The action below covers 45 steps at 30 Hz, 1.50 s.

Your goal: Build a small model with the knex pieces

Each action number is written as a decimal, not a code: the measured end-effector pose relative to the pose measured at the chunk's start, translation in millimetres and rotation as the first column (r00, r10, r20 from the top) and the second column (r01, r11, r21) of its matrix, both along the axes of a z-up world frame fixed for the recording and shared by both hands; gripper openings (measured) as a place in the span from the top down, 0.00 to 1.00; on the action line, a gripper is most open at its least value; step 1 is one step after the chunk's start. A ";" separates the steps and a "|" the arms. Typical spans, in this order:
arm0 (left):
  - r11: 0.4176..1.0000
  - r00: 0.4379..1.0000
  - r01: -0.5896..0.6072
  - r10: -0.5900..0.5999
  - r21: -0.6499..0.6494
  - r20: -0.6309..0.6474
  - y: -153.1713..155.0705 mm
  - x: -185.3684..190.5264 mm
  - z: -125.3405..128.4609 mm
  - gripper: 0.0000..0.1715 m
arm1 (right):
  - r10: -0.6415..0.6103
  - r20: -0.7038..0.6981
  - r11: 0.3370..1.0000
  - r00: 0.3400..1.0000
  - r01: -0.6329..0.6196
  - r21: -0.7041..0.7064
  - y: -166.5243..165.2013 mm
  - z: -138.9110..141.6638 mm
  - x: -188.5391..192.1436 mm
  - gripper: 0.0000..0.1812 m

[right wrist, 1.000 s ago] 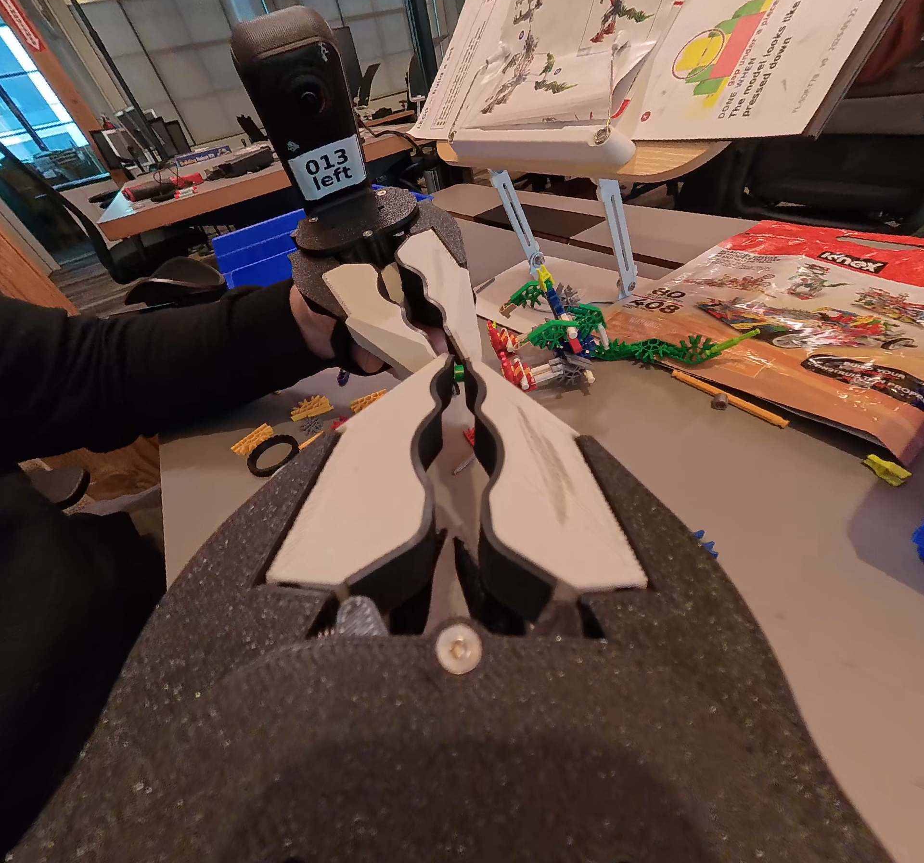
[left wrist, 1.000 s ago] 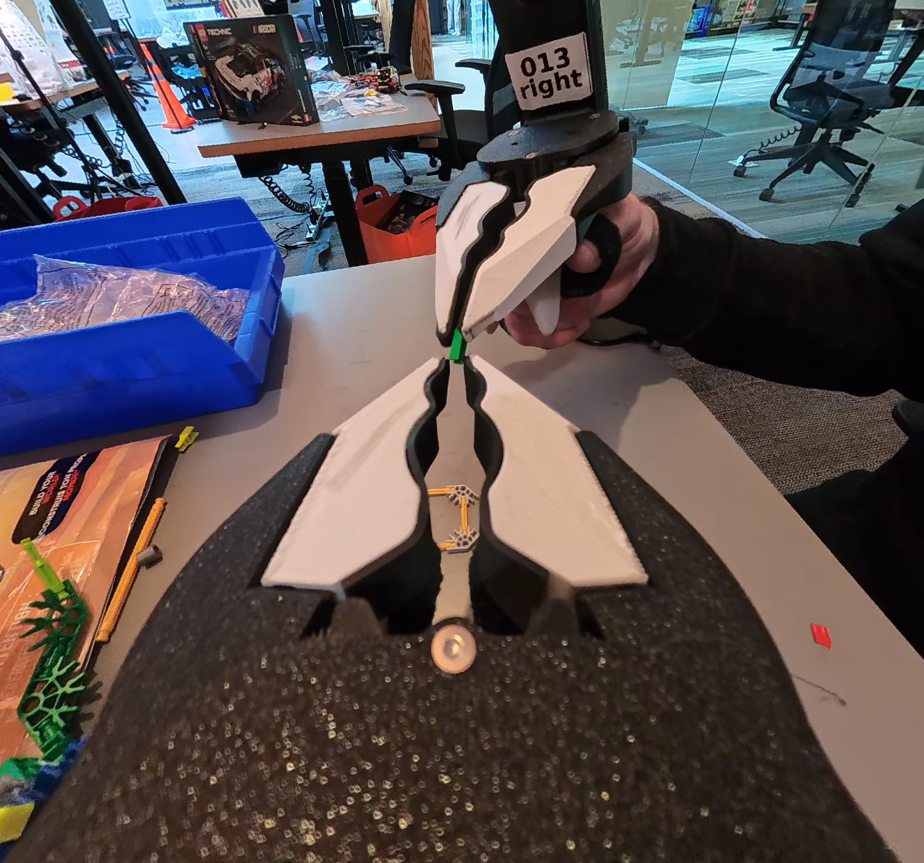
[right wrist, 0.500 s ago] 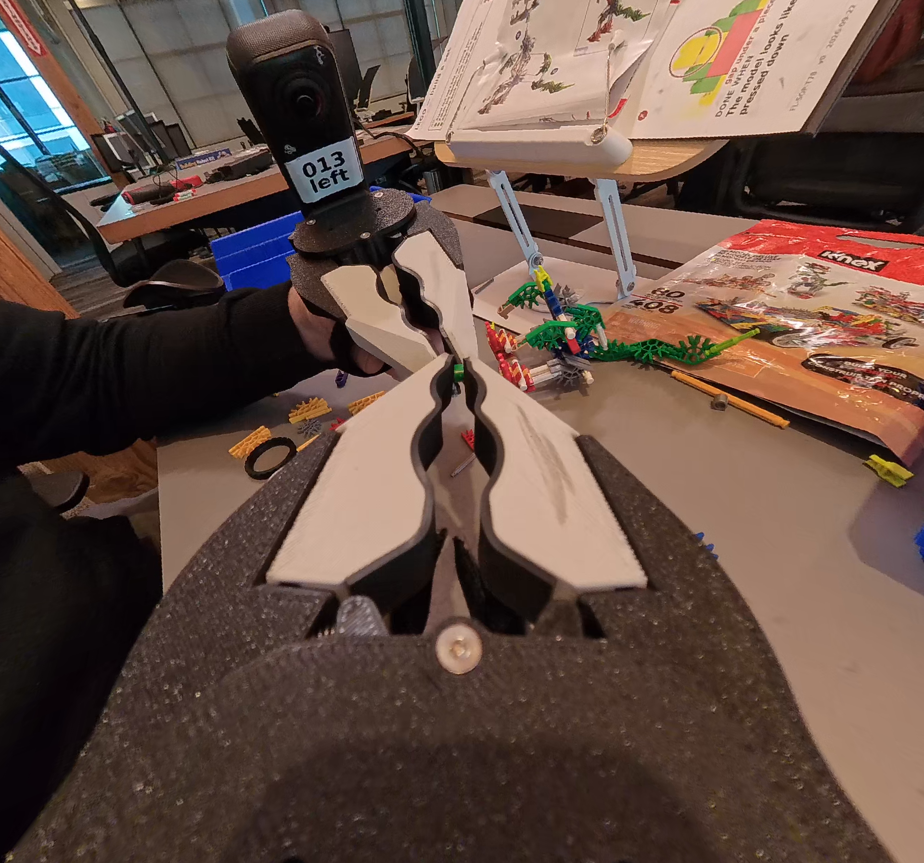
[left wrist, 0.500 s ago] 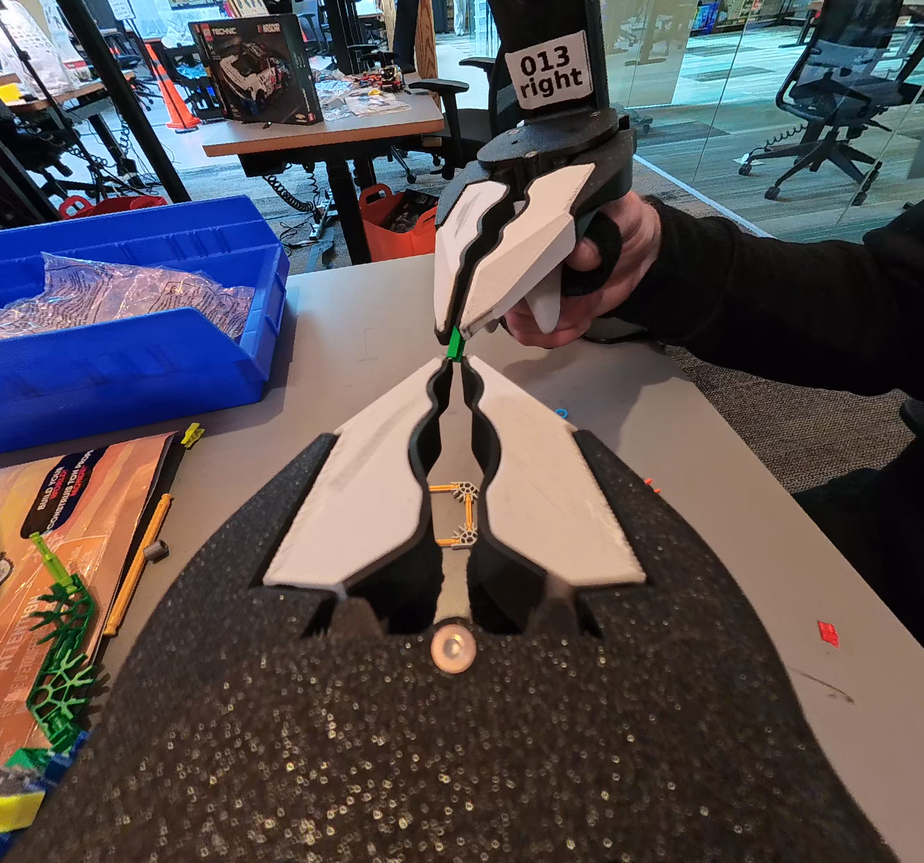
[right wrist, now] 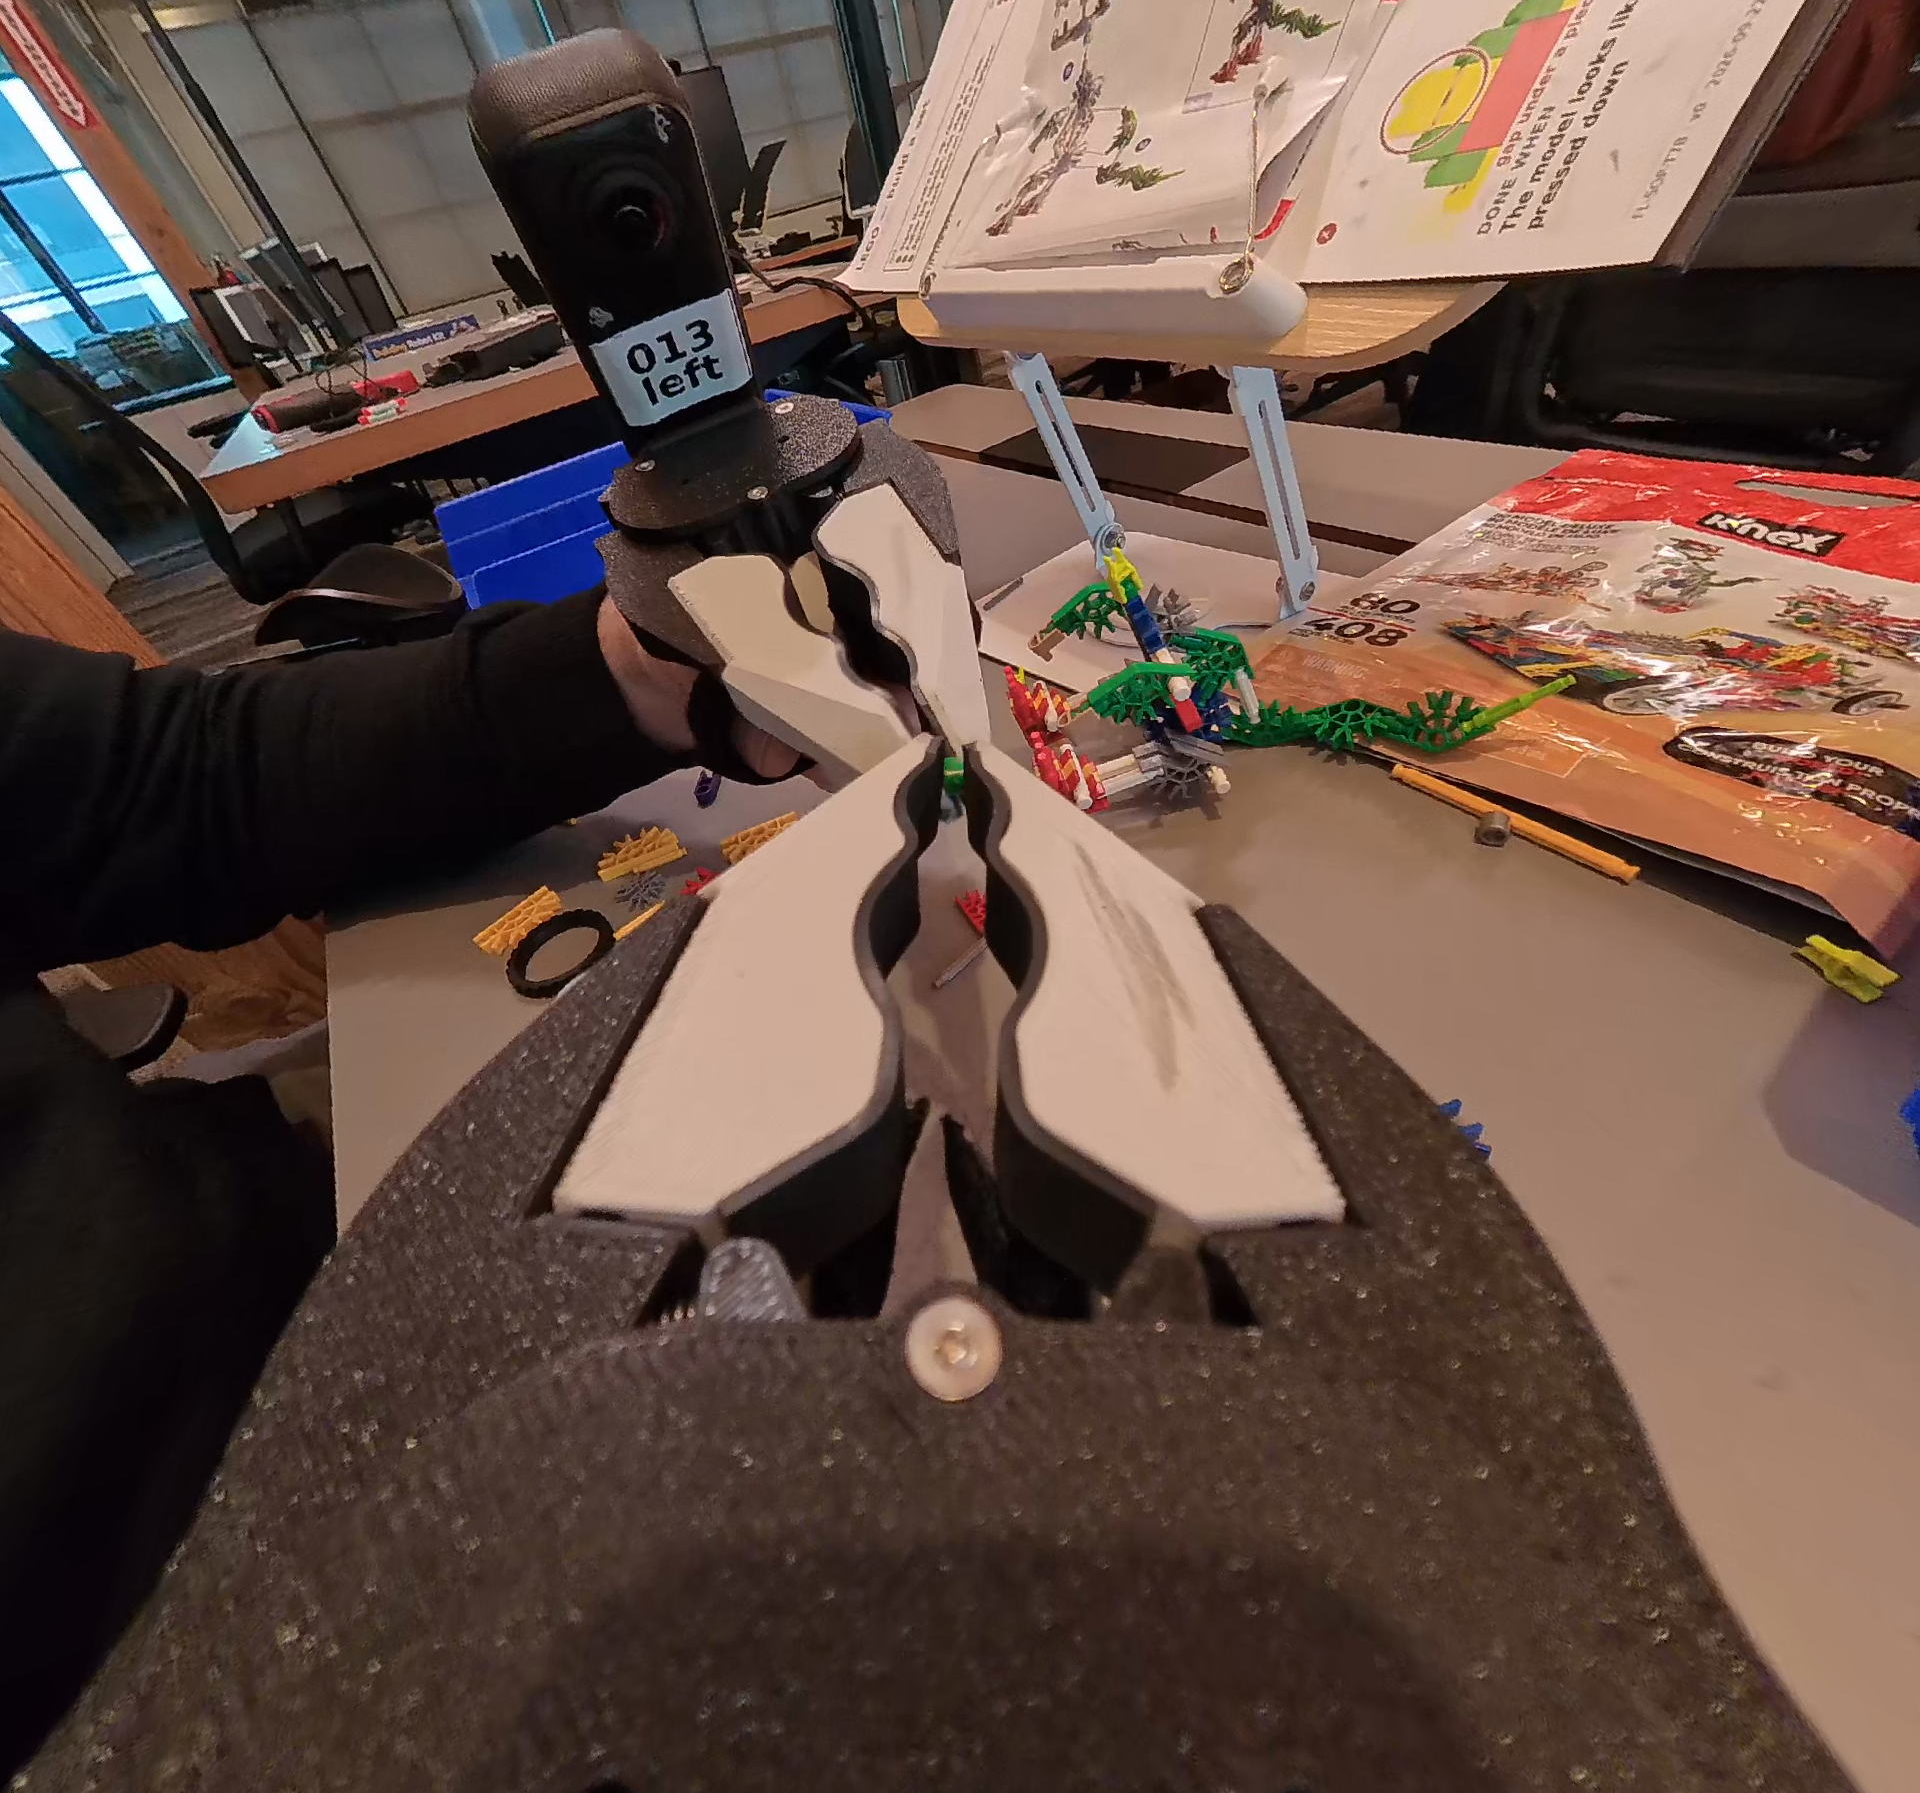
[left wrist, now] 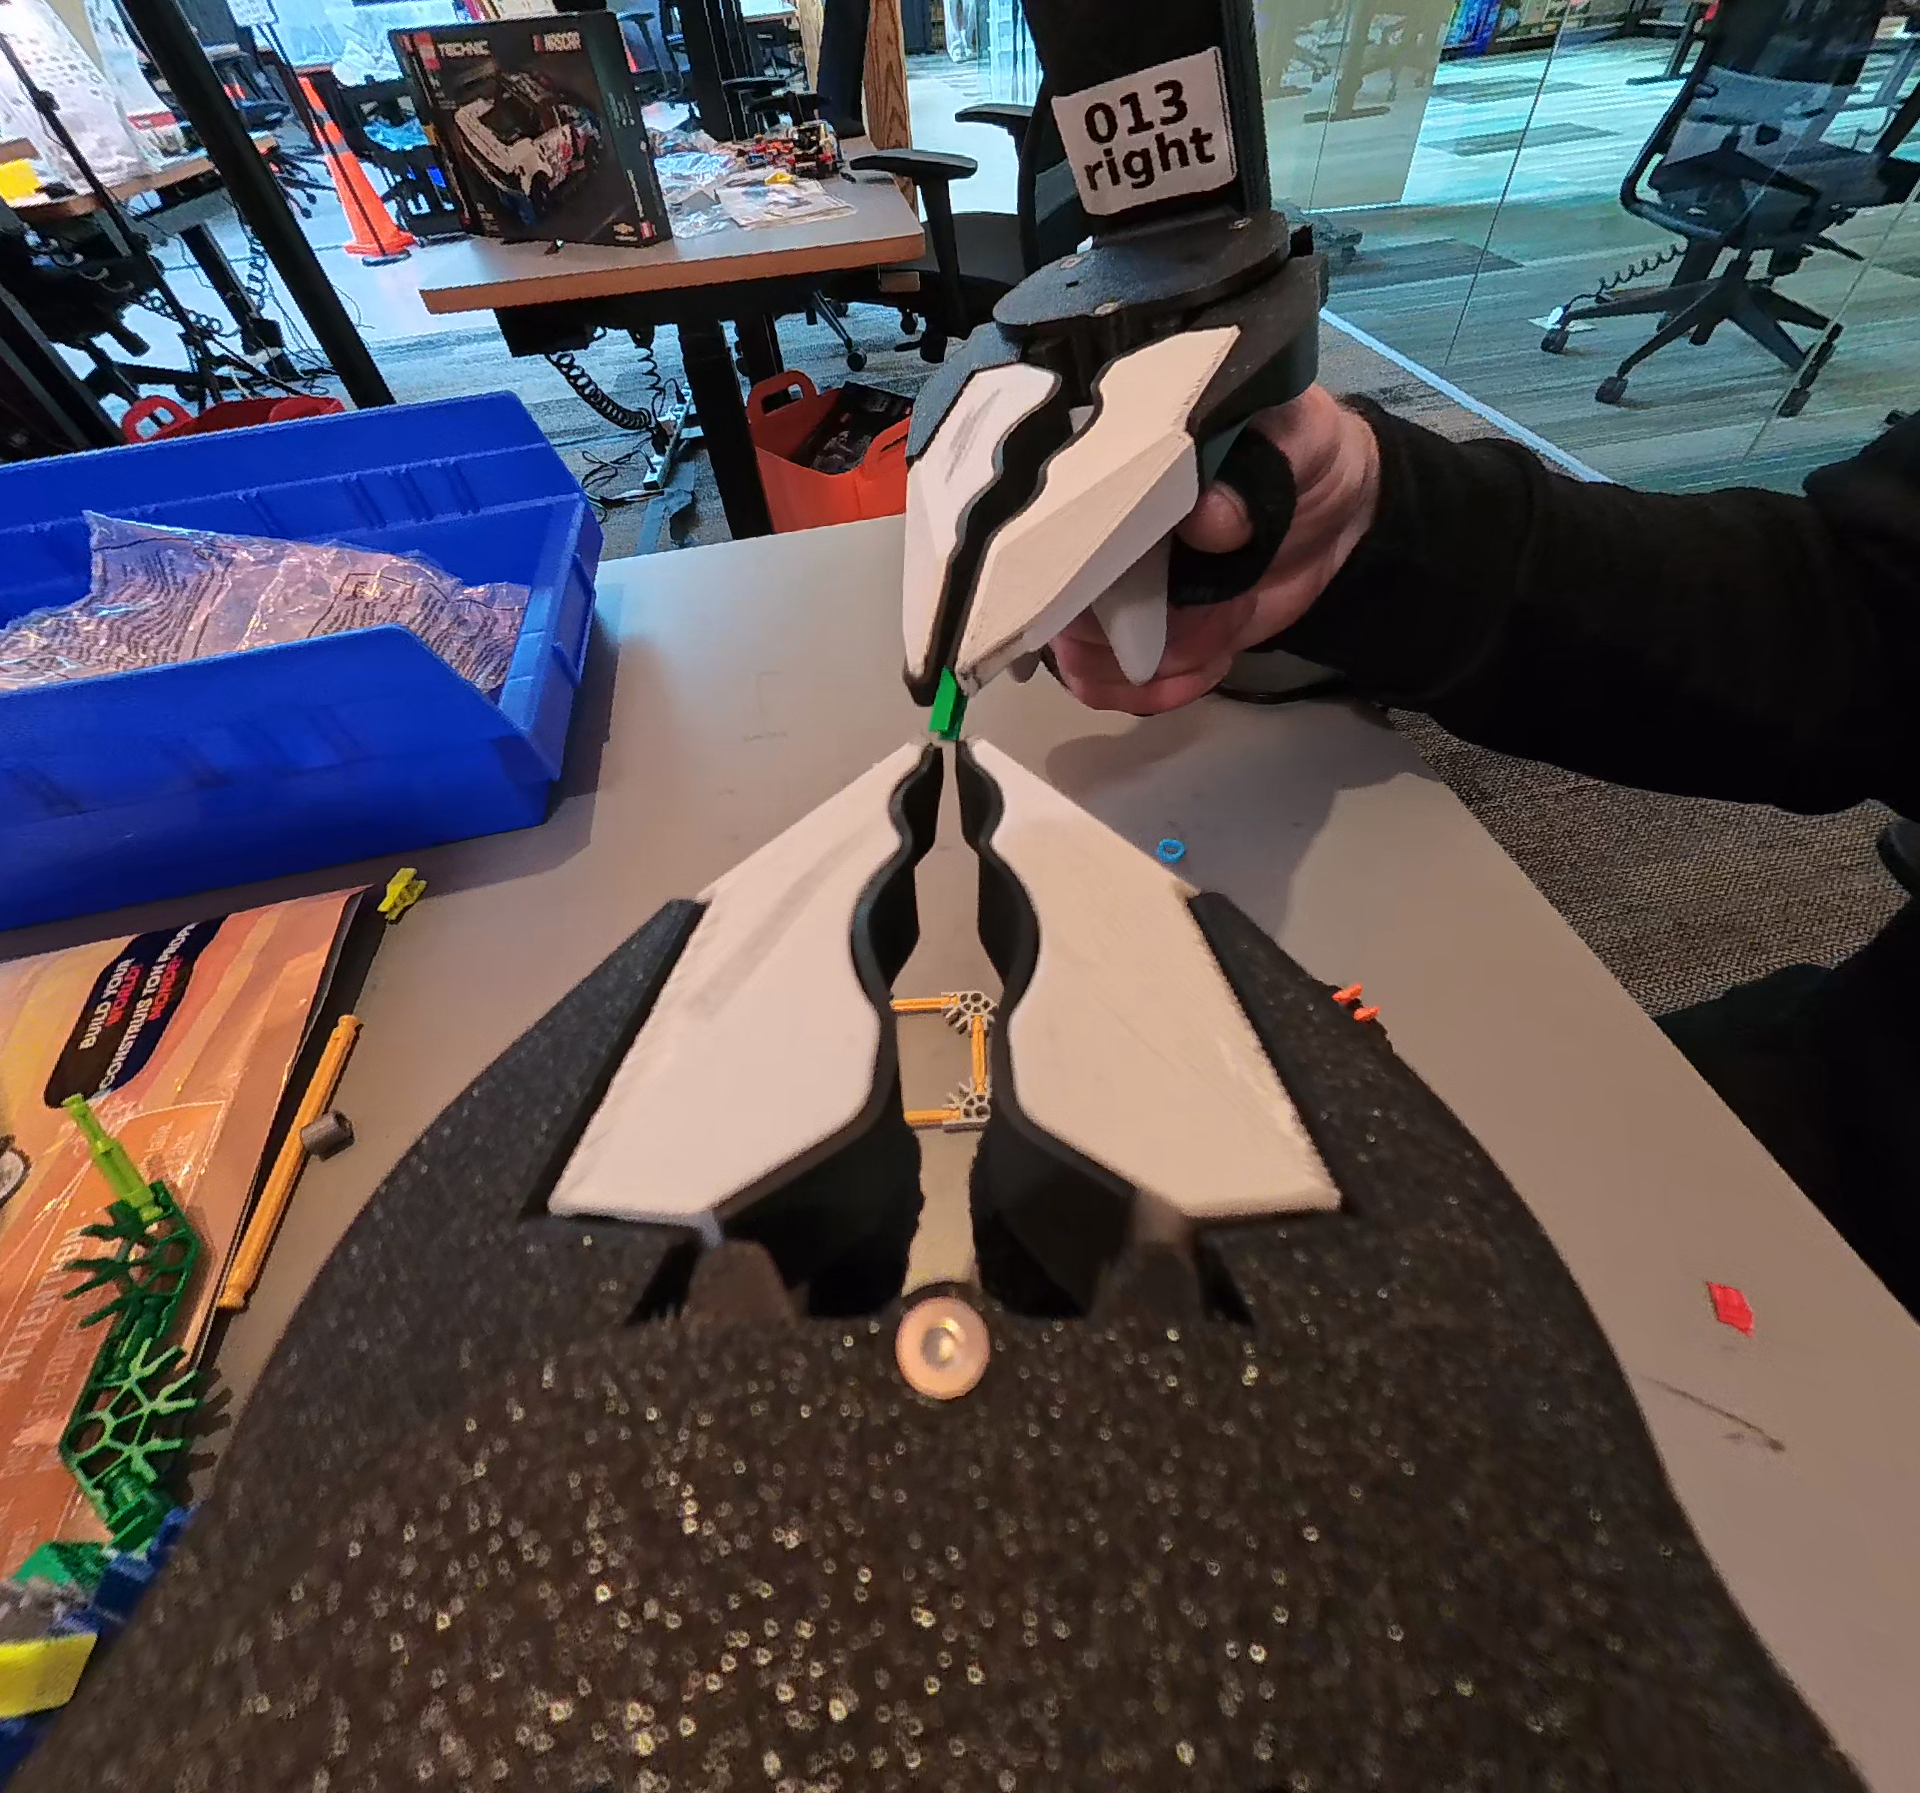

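My right gripper (left wrist: 940, 689) is shut on a small green piece (left wrist: 948, 706) and points down at my left gripper (left wrist: 943, 754), tip to tip above the grey table (left wrist: 790, 663). My left gripper's jaws are closed, with its tips right at the green piece's lower end. Whether they pinch anything is hidden. In the right wrist view my right gripper (right wrist: 951, 756) shows the green piece (right wrist: 951, 769) between its tips, with the left gripper (right wrist: 933, 733) meeting it from behind. A small yellow and grey rod frame (left wrist: 951, 1057) lies on the table under my left fingers.
A blue bin (left wrist: 260, 704) with plastic bags stands on the left, beside a toy bag (left wrist: 156, 1068), a yellow rod (left wrist: 291, 1151) and a green lattice (left wrist: 125, 1328). The right wrist view shows a booklet stand (right wrist: 1247, 81), a colourful model (right wrist: 1153, 694), a black ring (right wrist: 561, 954) and loose yellow connectors (right wrist: 634, 850). Less than 4 cm separates the two grippers' tips. Left tips and right tips are each some 15 cm from the colourful model (right wrist: 1153, 694).
Almost nothing has changed. Both grippers stay tip to tip with the green piece between them, and the views have only shifted slightly.
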<state>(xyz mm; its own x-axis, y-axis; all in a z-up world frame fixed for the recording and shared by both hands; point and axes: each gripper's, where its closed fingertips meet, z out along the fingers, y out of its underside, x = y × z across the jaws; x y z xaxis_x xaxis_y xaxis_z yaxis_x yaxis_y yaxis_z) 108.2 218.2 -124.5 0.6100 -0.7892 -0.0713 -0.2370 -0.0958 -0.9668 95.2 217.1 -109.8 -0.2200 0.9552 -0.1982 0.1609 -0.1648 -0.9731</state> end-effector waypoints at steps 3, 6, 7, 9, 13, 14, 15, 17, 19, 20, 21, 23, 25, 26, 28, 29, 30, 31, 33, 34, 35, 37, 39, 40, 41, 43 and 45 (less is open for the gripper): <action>1.000 1.000 -0.007 0.007 -0.002 0.002 1.2 -1.7 -0.8 1.00 | 0.002 -0.003 1.000 1.000 -0.002 -0.005 0.3 0.7 0.7 0.99; 1.000 1.000 -0.006 0.006 -0.003 0.005 1.2 -1.7 -0.9 1.00 | 0.003 0.000 1.000 1.000 -0.003 -0.004 0.3 0.1 1.0 0.99; 1.000 1.000 -0.007 0.007 -0.004 0.000 1.3 -2.0 -1.7 1.00 | 0.003 0.000 1.000 1.000 -0.003 -0.005 0.5 -0.1 1.1 0.99; 1.000 1.000 -0.011 0.011 -0.005 -0.004 1.7 -2.9 -2.5 1.00 | 0.003 0.003 1.000 1.000 -0.003 -0.007 0.7 -0.8 1.3 0.99; 1.000 1.000 -0.009 0.009 -0.013 0.000 1.6 -4.1 -2.9 1.00 | 0.002 0.007 1.000 1.000 -0.002 -0.012 1.4 -1.9 1.0 0.99; 1.000 1.000 -0.011 0.011 -0.014 -0.004 1.9 -4.6 -3.8 1.00 | 0.003 0.008 1.000 1.000 -0.003 -0.013 1.5 -2.0 0.9 0.99; 1.000 1.000 -0.012 0.012 -0.015 -0.006 2.0 -4.9 -4.5 0.99 | 0.004 0.008 1.000 1.000 -0.004 -0.013 1.4 -2.0 0.8 0.99; 1.000 1.000 -0.011 0.011 -0.019 -0.006 1.9 -5.1 -5.1 0.99 | 0.006 0.010 1.000 1.000 -0.006 -0.013 1.2 -2.2 0.5 0.99; 1.000 1.000 -0.012 0.012 -0.020 -0.012 2.0 -5.7 -5.9 0.99 | 0.007 0.013 1.000 1.000 -0.007 -0.013 1.4 -2.6 0.1 0.99; 1.000 1.000 -0.014 0.013 -0.020 -0.017 2.2 -6.4 -6.6 0.99 | 0.008 0.015 1.000 1.000 -0.008 -0.014 1.5 -3.0 0.1 0.99; 1.000 1.000 -0.017 0.016 -0.020 -0.025 2.5 -7.5 -7.6 0.99 | 0.009 0.019 1.000 1.000 -0.008 -0.013 1.9 -3.8 0.1 0.99; 0.999 0.998 -0.028 0.027 -0.020 -0.053 3.5 -12.2 -11.1 0.99 | 0.010 0.029 1.000 1.000 -0.009 -0.013 2.7 -5.9 0.1 0.99; 0.999 0.996 -0.050 0.048 -0.022 -0.080 5.7 -20.1 -14.6 0.98 | 0.011 0.043 1.000 0.999 -0.011 -0.010 3.3 -9.1 0.2 0.99; 0.998 0.996 -0.053 0.051 -0.024 -0.079 5.9 -23.1 -14.6 0.98 | 0.012 0.052 1.000 0.999 -0.012 -0.007 3.5 -10.9 0.2 0.99; 0.998 0.995 -0.065 0.062 -0.026 -0.075 6.8 -29.1 -13.7 0.98 | 0.014 0.068 1.000 0.998 -0.014 -0.004 4.2 -14.4 -0.1 0.99; 0.997 0.995 -0.072 0.070 -0.025 -0.077 7.4 -32.0 -13.7 0.98 | 0.016 0.076 1.000 0.997 -0.016 -0.003 4.3 -15.9 -0.2 0.99; 0.997 0.994 -0.078 0.076 -0.026 -0.080 8.0 -34.8 -13.9 0.98 | 0.017 0.082 1.000 0.996 -0.017 -0.002 4.7 -17.3 -0.4 0.99; 0.996 0.993 -0.085 0.082 -0.026 -0.084 8.5 -37.3 -14.5 0.98 | 0.018 0.089 1.000 0.996 -0.017 -0.002 5.2 -18.7 -0.7 0.99; 0.995 0.992 -0.094 0.091 -0.028 -0.090 9.3 -41.0 -15.4 0.98 | 0.019 0.099 1.000 0.995 -0.019 -0.002 5.9 -21.0 -1.7 0.99; 0.995 0.992 -0.097 0.094 -0.029 -0.089 9.6 -42.2 -15.7 0.98 | 0.020 0.102 1.000 0.995 -0.020 -0.003 6.0 -22.0 -2.3 0.99; 0.995 0.991 -0.100 0.097 -0.030 -0.090 10.0 -43.3 -16.1 0.98 | 0.021 0.104 1.000 0.994 -0.021 -0.004 6.0 -22.9 -2.9 0.99; 0.994 0.990 -0.106 0.102 -0.035 -0.099 10.8 -45.0 -18.7 0.98 | 0.024 0.112 1.000 0.993 -0.023 -0.005 6.0 -25.2 -3.8 0.99; 0.993 0.988 -0.112 0.107 -0.039 -0.113 11.8 -46.2 -22.0 0.97 | 0.025 0.123 1.000 0.992 -0.025 -0.004 6.2 -27.9 -4.3 0.99; 0.993 0.987 -0.113 0.108 -0.042 -0.116 12.1 -46.4 -23.3 0.97 | 0.025 0.128 1.000 0.991 -0.025 -0.005 6.5 -29.2 -4.5 0.99; 0.992 0.987 -0.114 0.107 -0.045 -0.120 12.1 -46.4 -24.7 0.97 | 0.026 0.134 1.000 0.991 -0.025 -0.005 6.6 -30.6 -4.4 0.99; 0.992 0.986 -0.115 0.108 -0.051 -0.130 12.5 -46.6 -27.6 0.97 | 0.031 0.147 1.000 0.989 -0.030 -0.005 6.5 -33.9 -4.0 0.99; 0.992 0.984 -0.116 0.107 -0.058 -0.139 12.7 -46.8 -30.5 0.97 | 0.035 0.169 0.999 0.985 -0.036 0.000 6.5 -38.8 -3.6 0.99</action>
<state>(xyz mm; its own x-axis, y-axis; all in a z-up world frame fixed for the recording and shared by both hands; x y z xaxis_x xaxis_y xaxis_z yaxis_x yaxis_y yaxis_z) 61.4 230.9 -154.9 0.6829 -0.7222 -0.1094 -0.3494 -0.1914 -0.9172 91.5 223.6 -148.6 -0.2174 0.9480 -0.2326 0.3285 -0.1533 -0.9320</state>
